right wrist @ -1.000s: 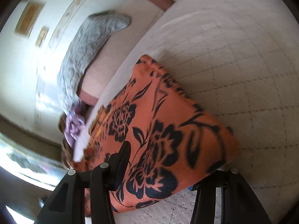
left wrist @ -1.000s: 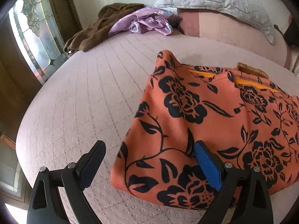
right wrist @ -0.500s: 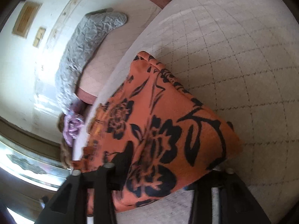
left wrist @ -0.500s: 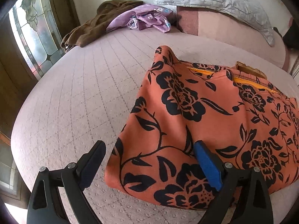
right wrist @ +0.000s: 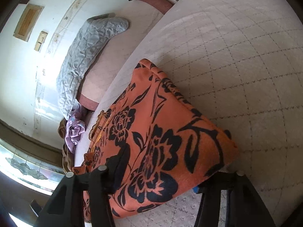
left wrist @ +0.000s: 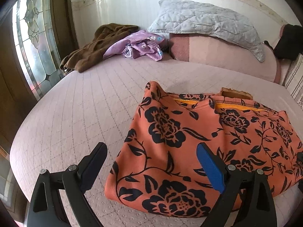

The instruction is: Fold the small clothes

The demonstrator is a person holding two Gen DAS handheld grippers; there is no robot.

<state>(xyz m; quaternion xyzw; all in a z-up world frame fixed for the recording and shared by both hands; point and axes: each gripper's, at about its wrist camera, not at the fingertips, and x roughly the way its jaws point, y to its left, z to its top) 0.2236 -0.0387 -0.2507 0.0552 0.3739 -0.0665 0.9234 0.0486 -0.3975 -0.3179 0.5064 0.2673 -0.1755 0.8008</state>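
An orange garment with black flowers (left wrist: 198, 138) lies folded flat on the pale quilted bed (left wrist: 85, 104). My left gripper (left wrist: 151, 164) is open above the garment's near left corner, one finger (left wrist: 94, 162) off the cloth over the bed, the blue-padded finger (left wrist: 210, 166) over the cloth. In the right wrist view the same garment (right wrist: 161, 136) fills the middle. My right gripper (right wrist: 166, 170) is open, its jaws wide on either side of the garment's near corner, holding nothing.
At the head of the bed lie a brown garment (left wrist: 94, 45), a purple garment (left wrist: 140, 45) and a grey quilted pillow (left wrist: 208, 24). A stained-glass window (left wrist: 36, 43) is on the left. A dark object (left wrist: 287, 41) sits far right.
Both grippers have drawn back and tilted up a little from the garment; more of the wall and pillow shows. The garment lies still and both grippers stay open.
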